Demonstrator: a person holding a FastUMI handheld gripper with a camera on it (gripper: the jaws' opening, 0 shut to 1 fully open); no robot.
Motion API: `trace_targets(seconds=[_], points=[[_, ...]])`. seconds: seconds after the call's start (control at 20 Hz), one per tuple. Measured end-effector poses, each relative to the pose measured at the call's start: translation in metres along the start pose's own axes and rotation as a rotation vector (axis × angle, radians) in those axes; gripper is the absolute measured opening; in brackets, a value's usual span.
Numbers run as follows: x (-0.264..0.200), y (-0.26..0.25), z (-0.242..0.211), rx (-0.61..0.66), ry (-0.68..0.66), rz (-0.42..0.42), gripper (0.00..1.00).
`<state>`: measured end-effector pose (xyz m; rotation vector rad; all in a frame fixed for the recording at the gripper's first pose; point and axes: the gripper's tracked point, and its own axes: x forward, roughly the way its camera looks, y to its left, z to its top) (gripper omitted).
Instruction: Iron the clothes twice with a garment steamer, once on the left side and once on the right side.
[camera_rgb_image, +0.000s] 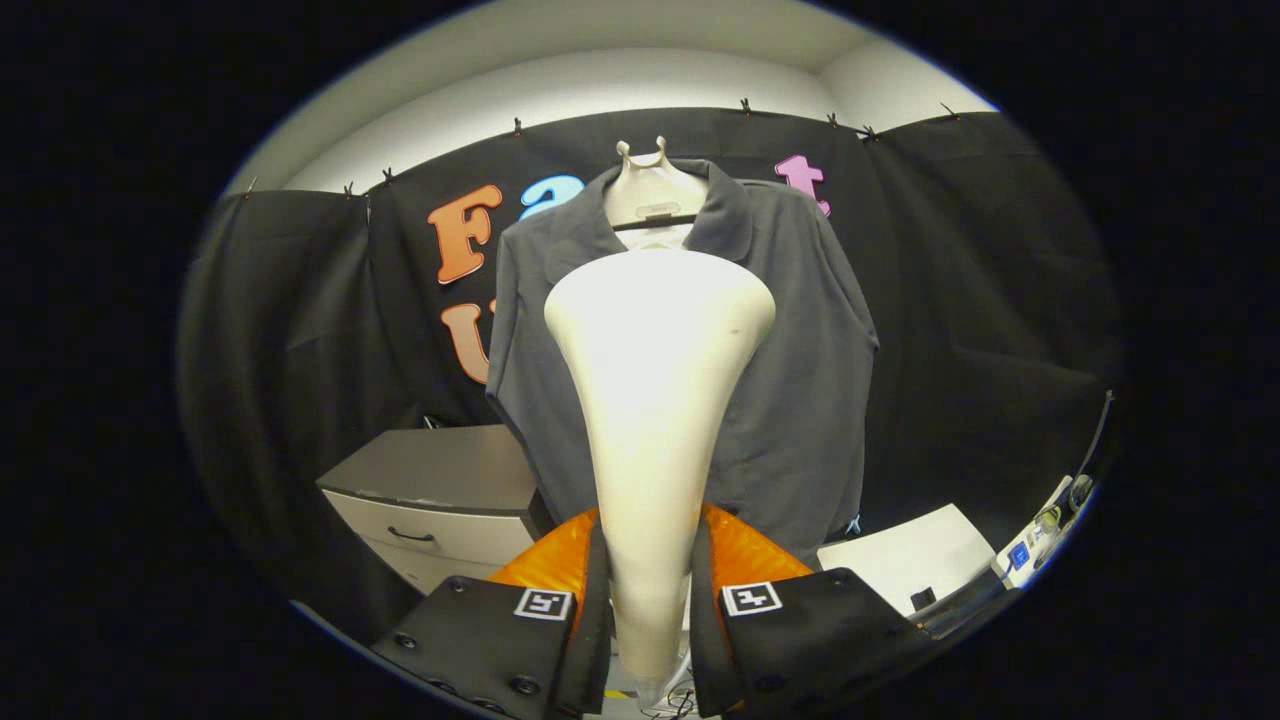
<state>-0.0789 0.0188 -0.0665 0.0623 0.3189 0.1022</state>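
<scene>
Between the fingers of the gripper (648, 600), the garment steamer (655, 400) is sitting pinched at its narrow handle, both fingers pressing on it, its wide cream head flaring upward. Directly beyond that head, the grey shirt (800, 380) is hanging on a pale hanger (652, 195), collar spread and front facing the steamer. Whether the head is touching the cloth I cannot tell. For a good pass, I'd be keeping the head flat and close to the fabric, gliding steadily down one side. Left of the shirt's hem a drawer cabinet (440, 500) is crowding in; right of it a white surface (915, 560) is sitting low, so sideways room is opening higher up.
</scene>
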Motion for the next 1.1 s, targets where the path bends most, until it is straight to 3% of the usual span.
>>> trace_targets(seconds=[0.35,1.1], points=[[-0.015,0.008,0.045,-0.033,-0.080,0.003,0.40],[-0.010,0.006,0.037,-0.024,-0.049,0.002,0.41]])
